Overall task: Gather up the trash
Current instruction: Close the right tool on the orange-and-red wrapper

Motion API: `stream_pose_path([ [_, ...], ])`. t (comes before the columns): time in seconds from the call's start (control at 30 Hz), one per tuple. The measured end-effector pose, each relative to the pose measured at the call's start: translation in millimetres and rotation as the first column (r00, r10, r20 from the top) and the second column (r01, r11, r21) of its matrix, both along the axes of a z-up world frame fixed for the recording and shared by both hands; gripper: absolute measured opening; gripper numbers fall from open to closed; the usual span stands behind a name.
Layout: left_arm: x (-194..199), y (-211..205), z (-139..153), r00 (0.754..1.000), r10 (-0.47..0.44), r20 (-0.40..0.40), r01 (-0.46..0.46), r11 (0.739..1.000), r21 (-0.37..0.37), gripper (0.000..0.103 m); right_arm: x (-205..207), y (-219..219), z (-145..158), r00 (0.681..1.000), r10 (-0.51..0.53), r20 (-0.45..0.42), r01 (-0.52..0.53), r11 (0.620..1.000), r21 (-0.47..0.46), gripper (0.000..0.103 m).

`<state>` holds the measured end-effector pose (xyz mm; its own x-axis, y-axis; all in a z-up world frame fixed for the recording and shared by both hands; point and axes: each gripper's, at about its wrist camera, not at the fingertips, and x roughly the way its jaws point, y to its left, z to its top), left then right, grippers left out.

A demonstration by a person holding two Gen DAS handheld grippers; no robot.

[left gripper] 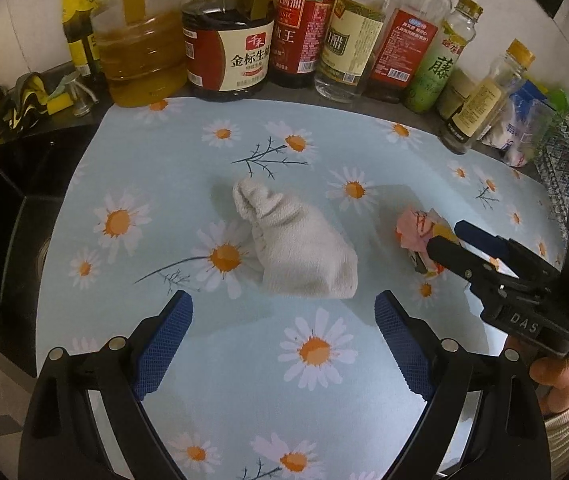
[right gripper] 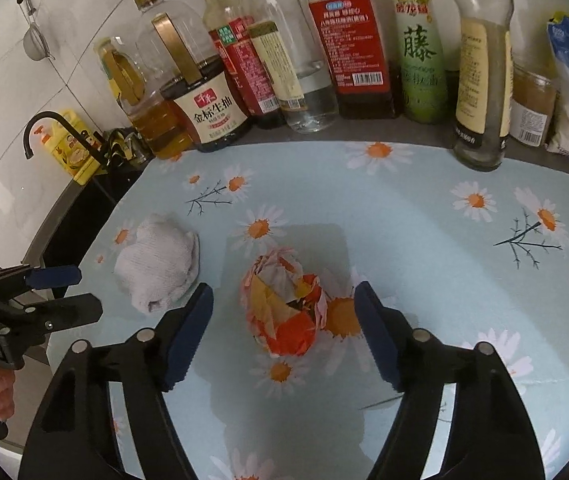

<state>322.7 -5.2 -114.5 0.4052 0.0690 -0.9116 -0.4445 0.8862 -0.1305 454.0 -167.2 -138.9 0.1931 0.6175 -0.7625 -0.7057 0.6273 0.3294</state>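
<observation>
Two tools gape: right [right gripper: 283, 330] straddling one wrapper wad [right gripper: 282, 308] (untouched), left [left gripper: 284, 344] near one cloth [left gripper: 300, 248].

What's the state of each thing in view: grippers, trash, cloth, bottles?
left gripper: open, nothing between the jaws, short of the cloth.
right gripper: open around the wrapper wad, pads not touching it.
crumpled wrapper wad: on the mat, not lifted.
white cloth: bunched up, lying on the mat.
soy sauce jug: upright.
tall clear bottle: upright, nearly empty.

Rag [left gripper: 300, 248] left of wrapper wad [right gripper: 284, 308]; bottles [left gripper: 336, 32] behind.
</observation>
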Motion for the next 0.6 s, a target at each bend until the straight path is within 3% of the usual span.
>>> stream_pose_path([
  [0.23,22,3,-12,0.999,-0.002,-0.038,0.002,1.000,0.011,0.090,7,4,-7,1.000,0.013,-0.012,-0.013,1.000,-0.011,0.055],
  [0.4,33,4,-17,0.999,-0.006,-0.054,0.007,1.000,0.014,0.090,8,7,-12,0.999,0.031,-0.015,-0.031,0.999,-0.024,0.039],
  [0.6,47,1,-27,0.995,-0.026,-0.091,0.030,0.999,0.037,0.090,10,1,-10,0.999,0.029,-0.026,-0.029,1.000,0.004,0.036],
])
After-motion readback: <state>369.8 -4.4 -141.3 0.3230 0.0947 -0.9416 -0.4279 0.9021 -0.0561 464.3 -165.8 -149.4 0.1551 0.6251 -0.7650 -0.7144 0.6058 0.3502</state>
